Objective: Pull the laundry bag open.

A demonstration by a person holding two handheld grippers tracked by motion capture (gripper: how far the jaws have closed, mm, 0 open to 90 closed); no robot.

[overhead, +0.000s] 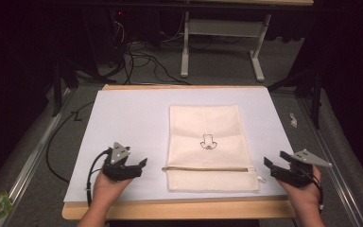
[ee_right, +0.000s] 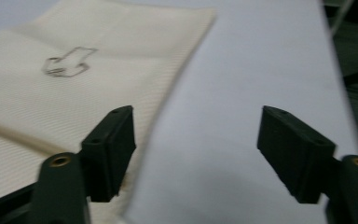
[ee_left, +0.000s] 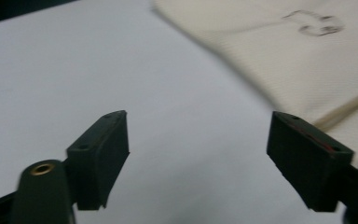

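At the bottom of the high view, two hands are reaching in over the near wooden edge of the desk. The left hand, at lower left of the frame, is gripping the left gripper; its jaws are standing spread with nothing between them, pointing right toward the pouch. In the left gripper view the left gripper is showing its two black jaws wide apart above bare white sheet, with the pouch lying in the upper right of that frame.

At lower right of the high view, the right hand is holding the right gripper, jaws likewise spread and empty, pointing left toward the pouch's near right corner. In the right gripper view the right gripper is hovering with its left jaw over the pouch's edge and its right jaw over the sheet.

Between the two grippers, the cream zippered fabric pouch is lying flat in the middle of the white sheet, touching neither gripper. Its zipper is running across near its lower edge, and a small outline drawing is sitting near its centre.

Farther up the frame, beyond the desk, cables are trailing over the grey floor beside a white table frame.
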